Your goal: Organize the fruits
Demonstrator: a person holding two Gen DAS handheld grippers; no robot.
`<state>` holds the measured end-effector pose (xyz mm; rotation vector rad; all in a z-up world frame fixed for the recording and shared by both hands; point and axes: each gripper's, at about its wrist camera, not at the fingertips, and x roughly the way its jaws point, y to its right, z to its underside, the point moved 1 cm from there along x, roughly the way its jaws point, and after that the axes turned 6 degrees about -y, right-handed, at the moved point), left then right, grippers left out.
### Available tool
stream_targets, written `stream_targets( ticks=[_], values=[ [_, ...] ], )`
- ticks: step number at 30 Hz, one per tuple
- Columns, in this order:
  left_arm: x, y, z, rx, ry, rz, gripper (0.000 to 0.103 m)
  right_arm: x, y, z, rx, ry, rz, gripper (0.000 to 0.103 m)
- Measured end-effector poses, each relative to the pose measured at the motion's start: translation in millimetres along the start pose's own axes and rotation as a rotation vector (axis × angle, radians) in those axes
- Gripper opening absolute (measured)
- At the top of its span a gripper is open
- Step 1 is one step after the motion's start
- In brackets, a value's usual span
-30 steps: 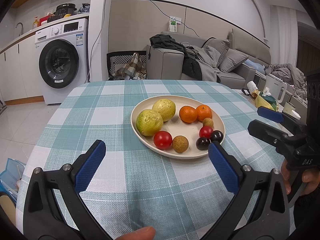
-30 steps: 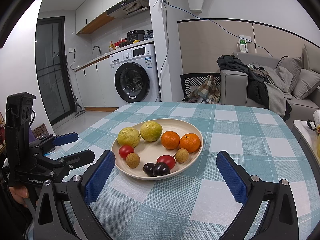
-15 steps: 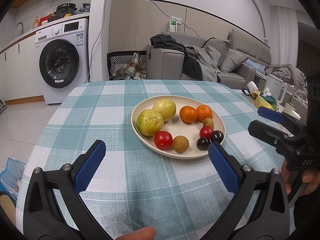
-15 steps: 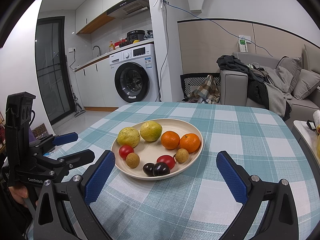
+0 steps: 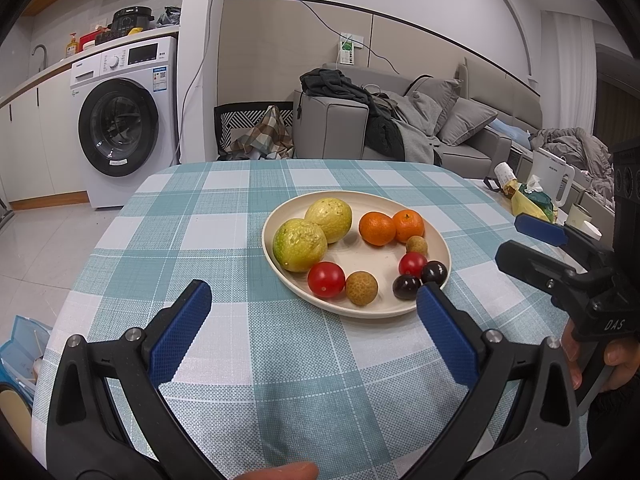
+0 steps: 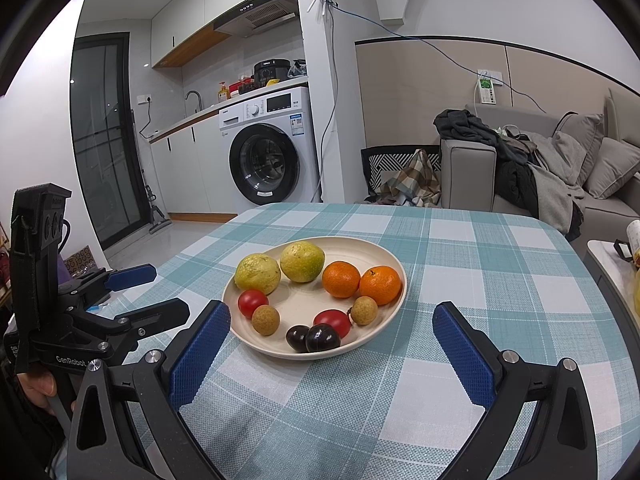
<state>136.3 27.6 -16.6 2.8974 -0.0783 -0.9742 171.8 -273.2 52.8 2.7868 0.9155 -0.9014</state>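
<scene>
A cream plate (image 5: 440, 240) (image 6: 384, 256) sits mid-table on the checked cloth. It holds two yellow-green guavas (image 5: 299, 244) (image 6: 258, 273), two oranges (image 5: 377, 229) (image 6: 341, 279), two red tomatoes (image 5: 326, 279) (image 6: 253, 303), two tan longans (image 5: 361, 288) (image 6: 265, 320) and two dark plums (image 5: 406, 287) (image 6: 322, 337). My left gripper (image 5: 314, 294) is open and empty, just short of the plate's near rim. My right gripper (image 6: 331, 316) is open and empty, its jaws either side of the plate's near rim. Each gripper shows in the other's view, the right one (image 5: 524, 242) and the left one (image 6: 166, 292).
The round table (image 5: 208, 216) has a teal checked cloth and drops off on all sides. A washing machine (image 5: 120, 120), a grey sofa with clothes (image 5: 400, 128) and a side table with a kettle and cups (image 5: 552, 184) stand beyond it.
</scene>
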Motion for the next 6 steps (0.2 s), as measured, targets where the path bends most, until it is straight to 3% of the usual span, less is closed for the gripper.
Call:
stream_targets(
  ticks=[6],
  values=[
    [-0.1, -1.4, -0.8, 0.002, 0.005, 0.001, 0.102, 0.0, 0.0, -0.1, 0.000, 0.000, 0.000, 0.103]
  ],
)
